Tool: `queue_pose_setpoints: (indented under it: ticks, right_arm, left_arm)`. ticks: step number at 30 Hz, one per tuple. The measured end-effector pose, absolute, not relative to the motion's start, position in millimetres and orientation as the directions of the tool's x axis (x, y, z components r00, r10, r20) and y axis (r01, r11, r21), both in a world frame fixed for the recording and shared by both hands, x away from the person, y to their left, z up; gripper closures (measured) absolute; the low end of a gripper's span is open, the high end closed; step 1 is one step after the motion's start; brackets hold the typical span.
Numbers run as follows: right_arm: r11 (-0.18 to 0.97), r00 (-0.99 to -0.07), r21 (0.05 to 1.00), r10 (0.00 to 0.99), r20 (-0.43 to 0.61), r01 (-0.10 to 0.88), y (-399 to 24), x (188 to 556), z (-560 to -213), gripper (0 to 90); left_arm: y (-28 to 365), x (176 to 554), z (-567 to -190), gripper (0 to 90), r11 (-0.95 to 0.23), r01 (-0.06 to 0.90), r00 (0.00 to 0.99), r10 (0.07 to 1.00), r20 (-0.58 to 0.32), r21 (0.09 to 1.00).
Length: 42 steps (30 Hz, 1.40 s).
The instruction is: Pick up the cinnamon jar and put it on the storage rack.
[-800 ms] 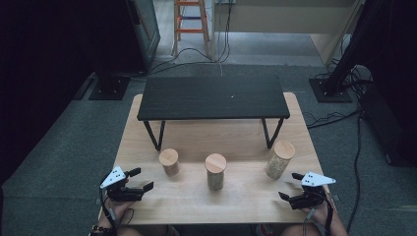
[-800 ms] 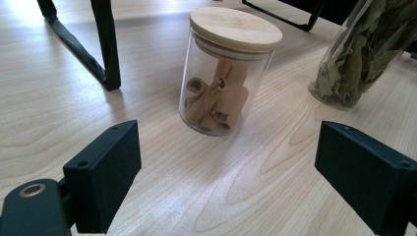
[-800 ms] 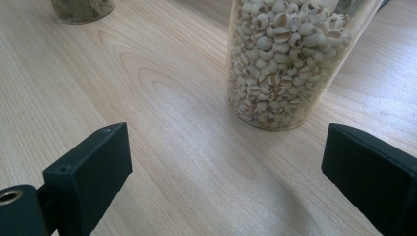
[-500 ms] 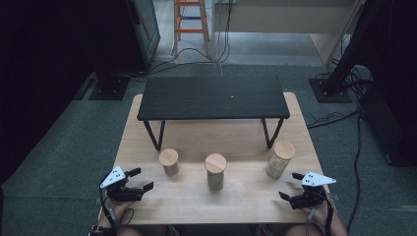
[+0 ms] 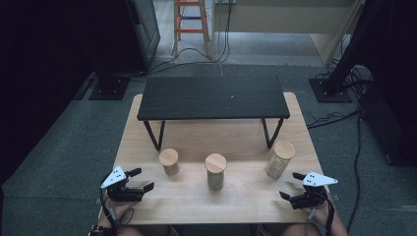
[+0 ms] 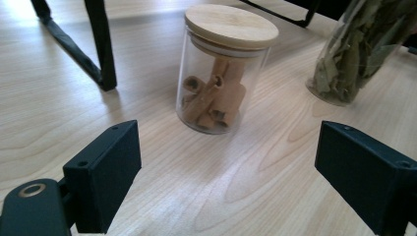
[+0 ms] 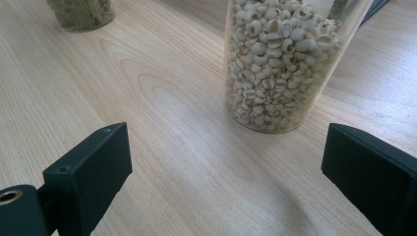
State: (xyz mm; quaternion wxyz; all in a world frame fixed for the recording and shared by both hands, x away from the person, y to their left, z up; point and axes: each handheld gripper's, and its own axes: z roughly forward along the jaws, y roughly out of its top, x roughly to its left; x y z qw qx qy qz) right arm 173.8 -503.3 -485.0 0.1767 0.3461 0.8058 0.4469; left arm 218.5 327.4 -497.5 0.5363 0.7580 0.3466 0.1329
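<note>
On bare table (image 5: pixel 246 196), unlabelled jars; left gripper (image 5: pixel 140 179) and right gripper (image 5: pixel 290 186) fingers released.

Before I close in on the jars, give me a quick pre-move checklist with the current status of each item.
1. Left gripper open, nothing between its fingers: ok.
2. Right gripper open and empty: ok.
3. Cinnamon jar upright, lid on, straight ahead of the left gripper: ok.
4. Jar of pale seeds upright ahead of the right gripper, not yet between its fingers: ok.
5. Seed jar lid seated, in the high view: ok.
6. Leaf jar standing apart from both neighbours: ok.
</note>
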Motion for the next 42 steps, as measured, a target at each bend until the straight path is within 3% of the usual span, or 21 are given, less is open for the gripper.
queue_pose_setpoints:
  ticks: [7, 12, 22, 42]
  right_arm:
    - [0.368, -0.702, 0.840, 0.711, 0.023, 0.399, -503, 175, -485, 4.8]
    - [0.371, -0.705, 0.836, 0.708, 0.026, 0.403, -503, 176, -484, 4.8]
    - [0.376, -0.699, 0.836, 0.715, 0.012, 0.400, -500, 173, -484, 4.8]
    - [0.373, -0.696, 0.836, 0.718, 0.014, 0.401, -500, 173, -484, 4.9]
  left_arm:
    - [325, 216, -500, 10.4, -0.179, 0.364, 0.741, 0.651, -0.167, 0.914]
    - [306, 214, -489, 10.4, -0.267, 0.353, 0.741, 0.665, -0.094, 0.897]
    - [307, 219, -494, 10.3, -0.220, 0.345, 0.741, 0.660, -0.121, 0.912]
    - [272, 242, -485, 10.3, -0.284, 0.353, 0.733, 0.676, -0.075, 0.892]
